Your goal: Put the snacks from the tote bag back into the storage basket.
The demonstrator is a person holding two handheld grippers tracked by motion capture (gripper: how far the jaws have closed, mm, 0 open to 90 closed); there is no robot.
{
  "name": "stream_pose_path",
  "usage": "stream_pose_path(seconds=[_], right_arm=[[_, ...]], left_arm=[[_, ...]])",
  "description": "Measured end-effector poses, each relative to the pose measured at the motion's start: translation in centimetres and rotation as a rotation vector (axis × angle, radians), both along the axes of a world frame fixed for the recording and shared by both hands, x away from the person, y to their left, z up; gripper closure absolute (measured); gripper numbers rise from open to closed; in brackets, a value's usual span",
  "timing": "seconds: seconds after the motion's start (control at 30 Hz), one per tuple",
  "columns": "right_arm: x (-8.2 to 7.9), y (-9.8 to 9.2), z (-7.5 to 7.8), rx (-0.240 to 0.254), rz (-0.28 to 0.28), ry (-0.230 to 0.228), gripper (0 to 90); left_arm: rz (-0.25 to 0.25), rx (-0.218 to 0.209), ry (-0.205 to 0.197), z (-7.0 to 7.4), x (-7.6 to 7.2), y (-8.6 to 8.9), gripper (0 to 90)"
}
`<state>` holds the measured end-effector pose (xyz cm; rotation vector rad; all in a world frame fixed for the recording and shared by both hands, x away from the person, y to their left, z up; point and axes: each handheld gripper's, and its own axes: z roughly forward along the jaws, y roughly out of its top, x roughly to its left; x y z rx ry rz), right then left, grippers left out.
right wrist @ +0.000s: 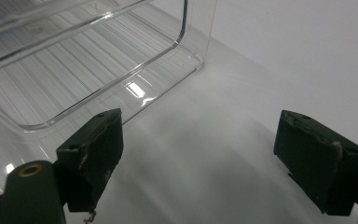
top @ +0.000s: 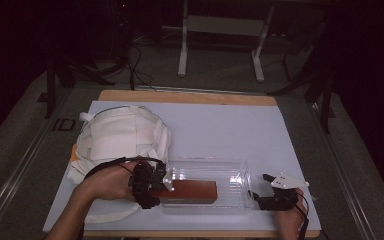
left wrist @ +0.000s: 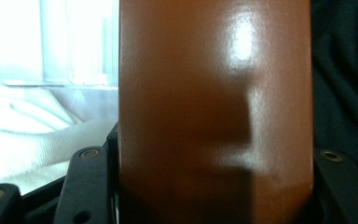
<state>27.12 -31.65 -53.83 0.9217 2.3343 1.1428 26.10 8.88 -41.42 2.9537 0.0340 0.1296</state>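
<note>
A long reddish-brown box lies along the near side of a clear plastic bin. My left gripper is shut on the box's left end. In the left gripper view the brown box spans the whole gap between the black jaws, with my left gripper clamped on its sides. My right gripper stands open on the mat just right of the bin. In the right gripper view, my right gripper has nothing between its fingers, and the bin's corner lies ahead to the left.
A white cloth bag lies bunched on the left of the white mat, touching the bin's left end. The mat covers a wooden table. Beyond it are table legs and cables on a dark floor.
</note>
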Motion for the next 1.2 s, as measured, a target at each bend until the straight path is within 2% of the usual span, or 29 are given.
stream_pose_path(seconds=[0.17,0.27,0.63,1.0,1.2], right_arm=[[0.0,0.0,0.0,0.001,0.000,0.001,15.6],[0.0,0.0,0.0,0.000,0.000,0.000,15.7],[0.0,0.0,0.0,-0.001,0.000,0.004,15.6],[0.0,0.0,0.0,-0.001,0.000,0.007,15.6],[0.1,0.0,0.0,-0.001,0.002,0.008,15.7]], left_arm=[[-0.010,0.003,0.000,0.0,-0.1,-0.5,42.7],[-0.014,-0.009,0.010,0.0,-0.1,-0.8,42.7],[-0.046,-0.035,0.001,0.3,0.0,-1.6,42.9],[-0.063,-0.097,0.043,0.2,0.9,-2.5,42.9],[-0.072,-0.108,0.028,0.4,0.8,-3.1,42.7]])
